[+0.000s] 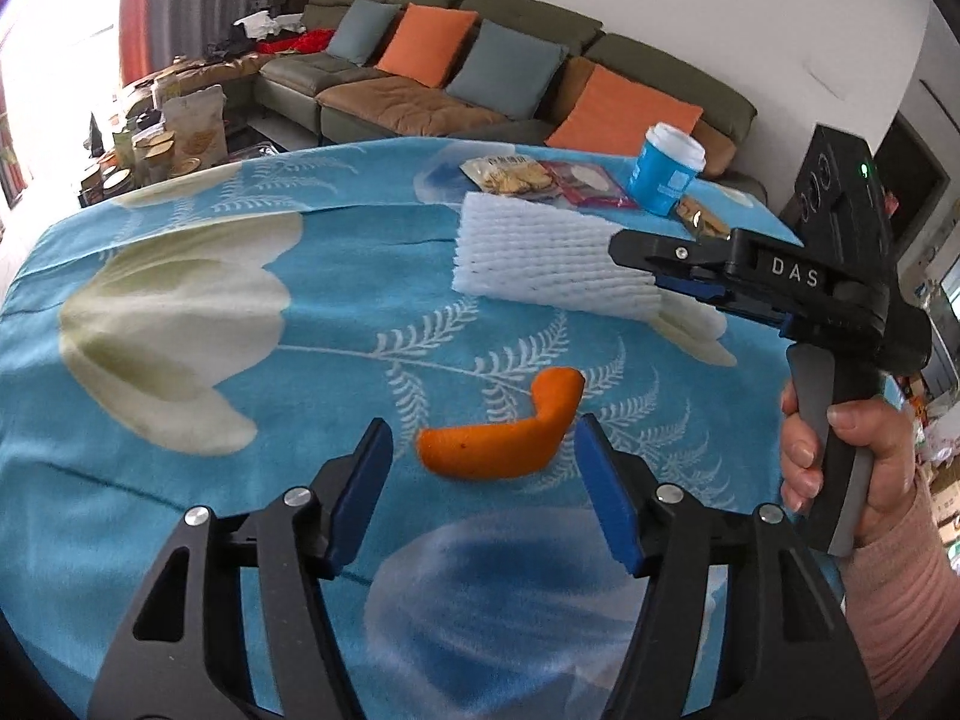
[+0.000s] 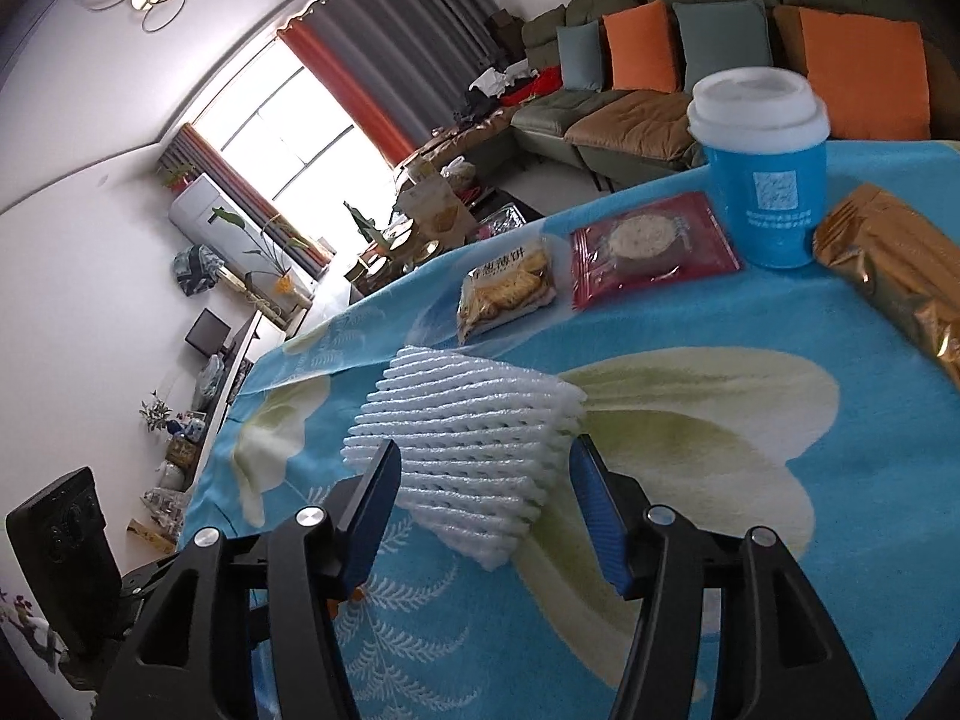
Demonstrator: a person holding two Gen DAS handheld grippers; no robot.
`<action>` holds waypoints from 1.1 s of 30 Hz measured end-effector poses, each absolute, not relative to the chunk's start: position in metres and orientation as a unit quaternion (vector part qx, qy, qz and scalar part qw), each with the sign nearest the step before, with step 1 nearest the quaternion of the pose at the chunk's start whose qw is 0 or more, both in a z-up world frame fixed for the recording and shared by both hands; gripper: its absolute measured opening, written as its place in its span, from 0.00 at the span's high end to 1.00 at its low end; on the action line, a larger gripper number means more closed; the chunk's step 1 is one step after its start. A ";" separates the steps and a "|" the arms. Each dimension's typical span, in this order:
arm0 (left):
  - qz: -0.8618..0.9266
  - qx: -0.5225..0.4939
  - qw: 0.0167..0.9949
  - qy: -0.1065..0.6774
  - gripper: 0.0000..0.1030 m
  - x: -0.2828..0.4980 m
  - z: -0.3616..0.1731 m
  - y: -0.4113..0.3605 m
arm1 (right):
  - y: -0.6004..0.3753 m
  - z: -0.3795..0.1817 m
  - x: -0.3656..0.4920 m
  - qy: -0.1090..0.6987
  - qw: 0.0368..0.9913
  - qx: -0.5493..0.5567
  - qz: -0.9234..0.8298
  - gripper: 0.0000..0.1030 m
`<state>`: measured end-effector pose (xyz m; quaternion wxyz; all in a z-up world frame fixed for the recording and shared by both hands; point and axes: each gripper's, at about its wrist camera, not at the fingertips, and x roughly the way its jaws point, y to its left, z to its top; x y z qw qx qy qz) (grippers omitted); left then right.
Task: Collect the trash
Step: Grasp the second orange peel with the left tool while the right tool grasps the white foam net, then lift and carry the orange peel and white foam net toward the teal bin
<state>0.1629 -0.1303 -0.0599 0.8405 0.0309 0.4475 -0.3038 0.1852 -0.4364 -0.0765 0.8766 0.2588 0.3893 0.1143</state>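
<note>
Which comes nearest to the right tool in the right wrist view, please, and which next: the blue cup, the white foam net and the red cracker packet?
1. White foam net: between the open fingers of the right tool.
2. Red cracker packet: farther back, near the middle of the table.
3. Blue cup: farthest, just behind the packet, to the right.
</note>
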 end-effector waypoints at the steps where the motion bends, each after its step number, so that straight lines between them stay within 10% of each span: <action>1: -0.309 0.035 0.837 0.451 0.43 0.163 -0.062 -0.132 | -0.436 -0.078 0.186 0.391 0.876 0.259 0.115 0.47; 11: -0.306 0.057 0.844 0.437 0.64 0.149 -0.064 -0.135 | -0.424 -0.078 0.183 0.399 0.871 0.249 0.143 0.87; 33: -0.246 0.018 0.889 0.386 0.74 0.097 -0.030 -0.052 | -0.383 -0.042 0.149 0.342 0.864 0.276 0.244 0.88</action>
